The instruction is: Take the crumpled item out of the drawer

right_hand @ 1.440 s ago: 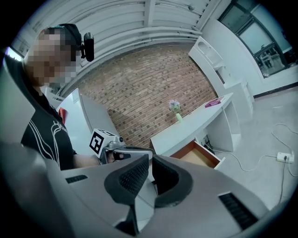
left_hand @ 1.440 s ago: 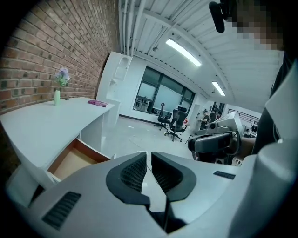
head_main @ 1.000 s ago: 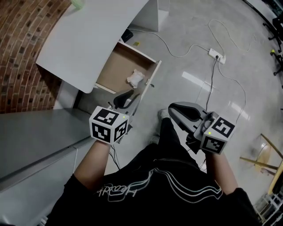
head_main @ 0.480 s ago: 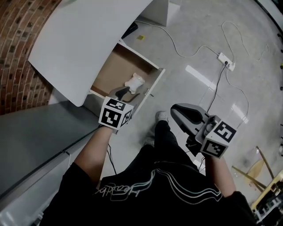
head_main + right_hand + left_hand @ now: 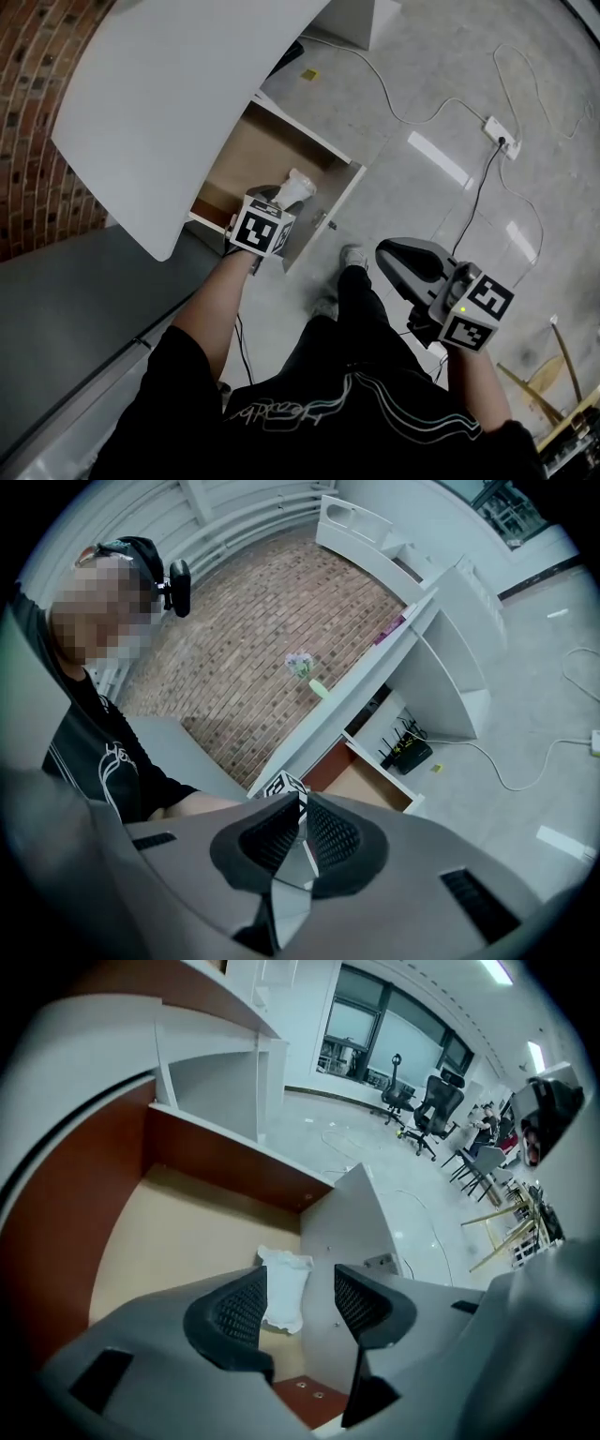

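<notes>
The wooden drawer point(image 5: 246, 155) stands pulled out from under the white desk. A white crumpled item point(image 5: 298, 188) lies on its floor by the front right corner. My left gripper point(image 5: 278, 201) hovers over the drawer's front, just short of the item. In the left gripper view the crumpled item point(image 5: 284, 1287) shows in the gap between the jaws, a little beyond them. My left gripper point(image 5: 300, 1304) has its jaws opening, and the pads touch nothing. My right gripper point(image 5: 401, 260) hangs shut and empty beside my leg, away from the drawer. Its pads point(image 5: 330, 834) meet.
The white desk top point(image 5: 159, 103) overhangs the drawer's back. A brick wall point(image 5: 33, 131) and a grey counter point(image 5: 75, 291) lie to the left. A power strip point(image 5: 499, 132) with cables is on the floor at the right. My shoe point(image 5: 354, 255) stands below the drawer front.
My left gripper has moved forward from in front of the drawer to over its front, close to the crumpled item. The right gripper has stayed by my leg.
</notes>
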A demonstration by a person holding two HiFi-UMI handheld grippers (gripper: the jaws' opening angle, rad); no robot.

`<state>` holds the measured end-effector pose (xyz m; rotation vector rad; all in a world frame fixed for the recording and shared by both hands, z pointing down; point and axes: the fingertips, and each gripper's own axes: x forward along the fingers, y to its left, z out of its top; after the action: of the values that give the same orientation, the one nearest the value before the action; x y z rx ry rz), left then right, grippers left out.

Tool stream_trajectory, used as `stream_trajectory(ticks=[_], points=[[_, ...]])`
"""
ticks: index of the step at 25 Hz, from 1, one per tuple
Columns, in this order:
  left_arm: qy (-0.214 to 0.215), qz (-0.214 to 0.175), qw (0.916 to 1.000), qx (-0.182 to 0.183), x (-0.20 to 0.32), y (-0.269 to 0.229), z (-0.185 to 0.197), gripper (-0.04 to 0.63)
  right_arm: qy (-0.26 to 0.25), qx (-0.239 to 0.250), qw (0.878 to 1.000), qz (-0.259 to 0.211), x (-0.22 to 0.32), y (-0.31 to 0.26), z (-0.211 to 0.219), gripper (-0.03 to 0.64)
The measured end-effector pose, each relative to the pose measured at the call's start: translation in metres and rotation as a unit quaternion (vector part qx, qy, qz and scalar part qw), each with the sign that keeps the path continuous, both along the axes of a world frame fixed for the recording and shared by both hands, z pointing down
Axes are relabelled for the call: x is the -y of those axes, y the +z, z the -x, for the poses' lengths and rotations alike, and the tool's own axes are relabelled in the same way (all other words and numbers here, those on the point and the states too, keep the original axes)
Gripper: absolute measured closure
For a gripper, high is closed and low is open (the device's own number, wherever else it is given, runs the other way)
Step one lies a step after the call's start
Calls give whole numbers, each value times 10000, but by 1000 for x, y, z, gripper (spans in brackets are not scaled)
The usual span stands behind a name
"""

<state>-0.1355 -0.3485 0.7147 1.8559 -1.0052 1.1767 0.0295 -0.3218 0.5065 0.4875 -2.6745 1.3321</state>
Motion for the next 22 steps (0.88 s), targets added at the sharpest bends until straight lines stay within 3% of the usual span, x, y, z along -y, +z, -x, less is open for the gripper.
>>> stream_trajectory(ticks=[7,15,22], points=[[30,296,9989,350,17,59,25,359,-56,-63,9995,314,8,33,2,563],[372,480,9958,681,25,95,36,364,-56,-100,9987,496,9,53,5,563],[673,548,9930,797,19,104,29,452,-34,-205,9986,493,12,59,9,563]])
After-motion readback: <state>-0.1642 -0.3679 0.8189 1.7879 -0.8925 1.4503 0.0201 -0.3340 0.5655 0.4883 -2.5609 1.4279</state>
